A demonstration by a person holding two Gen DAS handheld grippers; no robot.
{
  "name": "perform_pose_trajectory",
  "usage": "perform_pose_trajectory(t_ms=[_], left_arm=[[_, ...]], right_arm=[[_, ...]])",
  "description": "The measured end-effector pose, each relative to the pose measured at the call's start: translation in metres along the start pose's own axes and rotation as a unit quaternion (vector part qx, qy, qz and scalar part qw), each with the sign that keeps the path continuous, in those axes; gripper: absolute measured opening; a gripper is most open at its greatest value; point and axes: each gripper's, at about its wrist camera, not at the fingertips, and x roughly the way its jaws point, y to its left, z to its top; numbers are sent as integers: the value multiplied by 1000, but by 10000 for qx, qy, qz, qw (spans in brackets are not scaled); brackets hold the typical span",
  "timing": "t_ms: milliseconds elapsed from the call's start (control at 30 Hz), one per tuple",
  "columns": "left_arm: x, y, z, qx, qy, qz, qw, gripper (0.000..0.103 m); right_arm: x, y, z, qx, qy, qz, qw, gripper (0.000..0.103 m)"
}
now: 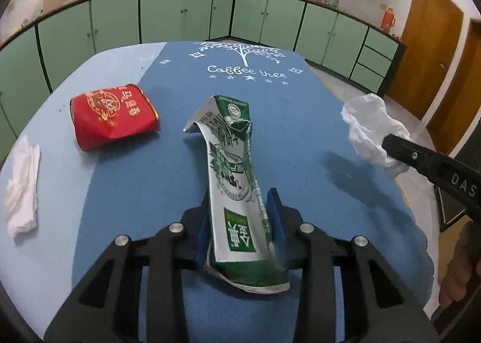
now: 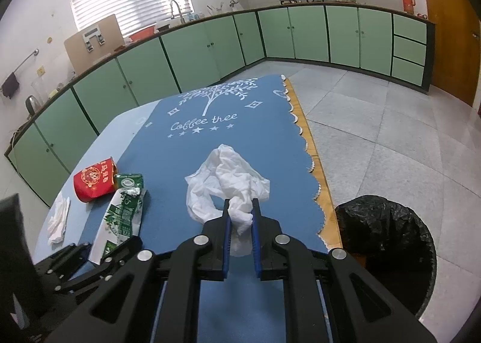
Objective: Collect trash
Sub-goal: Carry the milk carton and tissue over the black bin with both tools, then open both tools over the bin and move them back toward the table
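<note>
Left gripper (image 1: 240, 216) clamped on a flattened green-and-white milk carton (image 1: 233, 168), blue pads pressing its lower half from both sides, crushed base poking out toward the camera, top end curling up and away over the blue tablecloth (image 1: 144, 180). Right gripper (image 2: 240, 210) pinched tight on a crumpled white plastic bag (image 2: 224, 180), gripped by a twisted tail between the fingertips, the rest billowing forward just beyond them above the cloth.

Close at the right, below the table edge, a bin lined with a black trash bag (image 2: 387, 231) on the tiled floor, beside the right gripper rather than under it.

Farther out on the left part of the table, a crushed red paper cup (image 1: 112, 115) lying on its side, apart from the carton, and a wadded white tissue (image 1: 22, 189) near the left edge, both untouched by either gripper.

Beyond, white "Coffee tree" lettering (image 1: 246, 70) at the far end of the cloth; past that, green cabinets (image 1: 180, 16) along the walls.
</note>
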Motion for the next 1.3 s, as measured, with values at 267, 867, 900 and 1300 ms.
perform_pose_trajectory(t_ms=[267,867,900,1300], left_arm=[[-18,-4,8,-58,-311,-96,9995,29],[-42,-154,29,1101,-737,-1495,9798,29],[-40,-164,29,1176,-714,-1562,9781,29],[-5,-245,18,1804,-152,-2131,9601,42]], right_arm=[[-7,-7,-1,48,-72,-36,10000,12],[-95,-121,-23,870,-550,-1152,9880,12],[-99,-129,-26,924,-542,-1235,9865,12],[-105,-183,-49,1331,-364,-1686,9760,29]])
